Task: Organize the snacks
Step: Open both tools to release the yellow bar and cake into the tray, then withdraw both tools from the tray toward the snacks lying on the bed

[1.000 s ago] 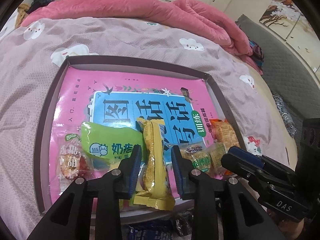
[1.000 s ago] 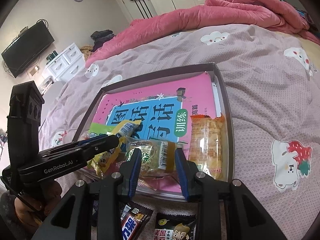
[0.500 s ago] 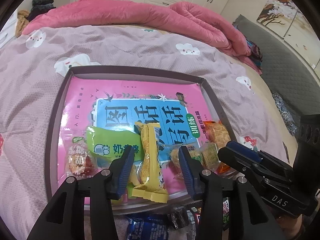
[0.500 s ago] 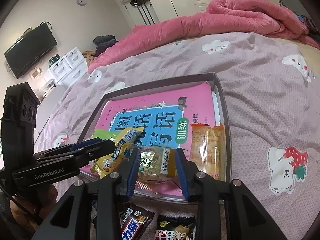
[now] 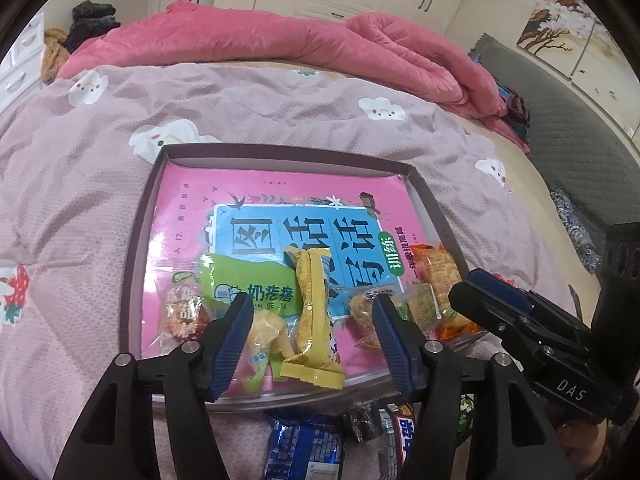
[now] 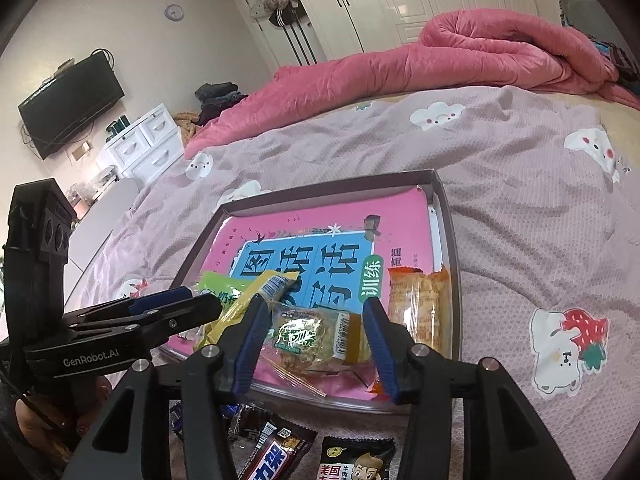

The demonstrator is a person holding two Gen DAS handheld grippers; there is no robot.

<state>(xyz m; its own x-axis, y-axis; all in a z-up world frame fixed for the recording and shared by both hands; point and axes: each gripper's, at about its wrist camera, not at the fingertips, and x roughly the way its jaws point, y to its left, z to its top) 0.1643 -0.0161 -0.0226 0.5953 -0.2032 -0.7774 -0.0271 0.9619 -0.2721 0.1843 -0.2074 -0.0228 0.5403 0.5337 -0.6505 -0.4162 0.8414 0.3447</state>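
A shallow brown tray (image 5: pixel 149 204) on the bed holds a pink book with snacks along its near edge: a long yellow packet (image 5: pixel 314 316), a green packet (image 5: pixel 248 284), a red candy packet (image 5: pixel 180 312), a clear pastry packet (image 6: pixel 316 338) and an orange cracker packet (image 6: pixel 418 304). My left gripper (image 5: pixel 312 344) is open and empty, hovering over the yellow packet. My right gripper (image 6: pixel 316 348) is open and empty, hovering over the clear pastry packet. Each gripper shows in the other's view.
Loose snacks lie on the sheet in front of the tray: a blue packet (image 5: pixel 304 452), a dark chocolate bar (image 6: pixel 276 452) and a black packet (image 6: pixel 356 460). A pink duvet (image 5: pixel 280 44) is heaped at the back of the bed.
Both grippers have opened wider and pulled back and up from the tray. The yellow packet and the pastry packet lie in the tray, released.
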